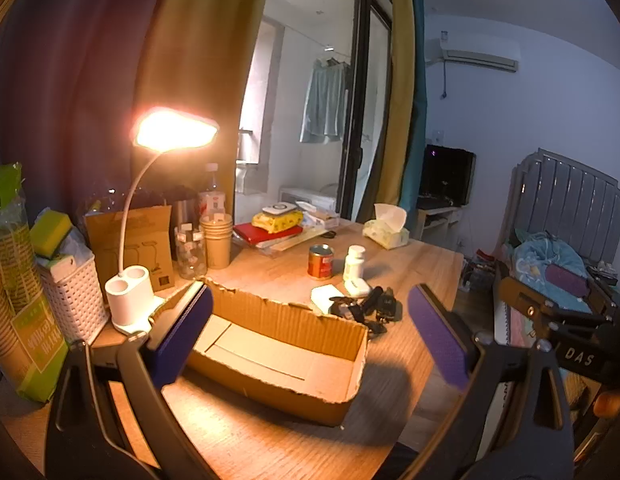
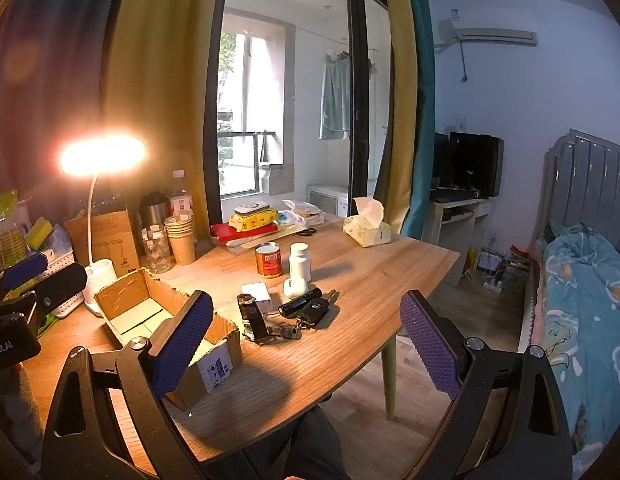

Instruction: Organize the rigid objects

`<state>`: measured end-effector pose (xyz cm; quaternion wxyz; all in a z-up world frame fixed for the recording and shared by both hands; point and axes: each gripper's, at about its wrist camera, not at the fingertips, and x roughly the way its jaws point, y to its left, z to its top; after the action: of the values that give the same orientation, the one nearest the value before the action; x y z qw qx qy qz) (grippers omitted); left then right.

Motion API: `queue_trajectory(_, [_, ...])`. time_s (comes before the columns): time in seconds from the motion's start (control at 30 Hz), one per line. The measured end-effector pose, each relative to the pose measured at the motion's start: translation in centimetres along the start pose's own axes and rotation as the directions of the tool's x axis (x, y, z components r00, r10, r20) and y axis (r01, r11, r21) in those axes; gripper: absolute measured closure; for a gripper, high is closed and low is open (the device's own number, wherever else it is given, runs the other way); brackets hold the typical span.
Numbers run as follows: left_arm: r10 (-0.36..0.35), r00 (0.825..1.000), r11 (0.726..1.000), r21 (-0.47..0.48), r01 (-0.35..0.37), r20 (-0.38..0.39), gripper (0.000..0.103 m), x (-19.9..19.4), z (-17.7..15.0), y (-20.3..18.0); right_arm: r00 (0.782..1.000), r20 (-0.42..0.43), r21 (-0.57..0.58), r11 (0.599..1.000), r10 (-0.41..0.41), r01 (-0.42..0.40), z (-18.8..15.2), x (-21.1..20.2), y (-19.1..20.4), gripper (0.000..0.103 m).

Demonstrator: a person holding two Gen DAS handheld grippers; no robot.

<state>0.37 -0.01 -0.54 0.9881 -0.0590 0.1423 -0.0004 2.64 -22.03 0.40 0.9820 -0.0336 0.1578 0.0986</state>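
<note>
An open cardboard box (image 1: pixel 285 354) lies empty on the wooden table (image 1: pixel 245 436); it also shows in the right wrist view (image 2: pixel 149 312). Behind it stand a red can (image 1: pixel 320 261) (image 2: pixel 268 259) and a white bottle (image 1: pixel 354 265) (image 2: pixel 299 262). Beside them lie a white box (image 2: pixel 257 293), a black flashlight (image 2: pixel 300 303), a car key (image 2: pixel 316 310) and a black lighter (image 2: pixel 252 317). My left gripper (image 1: pixel 310 340) is open and empty, held over the box. My right gripper (image 2: pixel 307 344) is open and empty, above the table's front edge.
A lit white desk lamp (image 1: pixel 129 292) stands left of the box. Paper cups (image 1: pixel 217 240), a jar (image 1: pixel 189 250), a white basket (image 1: pixel 71 296), books (image 1: pixel 269 232) and a tissue pack (image 1: pixel 386 228) line the back. A bed (image 2: pixel 582 280) lies right of the table.
</note>
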Motion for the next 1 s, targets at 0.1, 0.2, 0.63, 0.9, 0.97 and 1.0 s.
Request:
queue_trajectory(0.1, [0.0,1.0,1.0,0.001,0.0,0.0,0.004,0.0,0.0,0.0,1.0,-0.001,0.001,1.0,0.0,0.0,0.0,0.0,0.0,0.007])
queue_trajectory(0.2, [0.003,1.0,1.0,-0.001,-0.003,-0.003,0.004,0.0,-0.1,0.0,1.0,-0.002,-0.001,1.0,0.001,-0.001,-0.1,0.0,0.0,0.007])
queue_trajectory(0.63, [0.043,0.996,0.999,-0.004,-0.043,-0.077,0.004,2.9,-1.6,0.6,0.998,-0.054,0.013,1.0,0.025,-0.024,-0.6,3.5,-0.5,0.007])
queue_trajectory(0.9, [0.13,0.967,0.988,-0.048,-0.144,-0.219,0.004,8.0,-4.5,2.9,0.989,-0.139,0.039,0.998,0.047,-0.042,-2.3,8.9,-1.8,0.007])
queue_trajectory(0.97, [0.145,0.955,0.984,-0.061,-0.166,-0.258,0.004,9.2,-5.3,3.5,0.986,-0.156,0.047,0.998,0.053,-0.047,-2.6,9.9,-2.2,0.007])
queue_trajectory(1.0, [0.149,0.95,0.983,-0.064,-0.172,-0.274,0.004,9.7,-5.6,3.6,0.984,-0.171,0.049,0.998,0.057,-0.05,-3.0,10.7,-2.4,0.007])
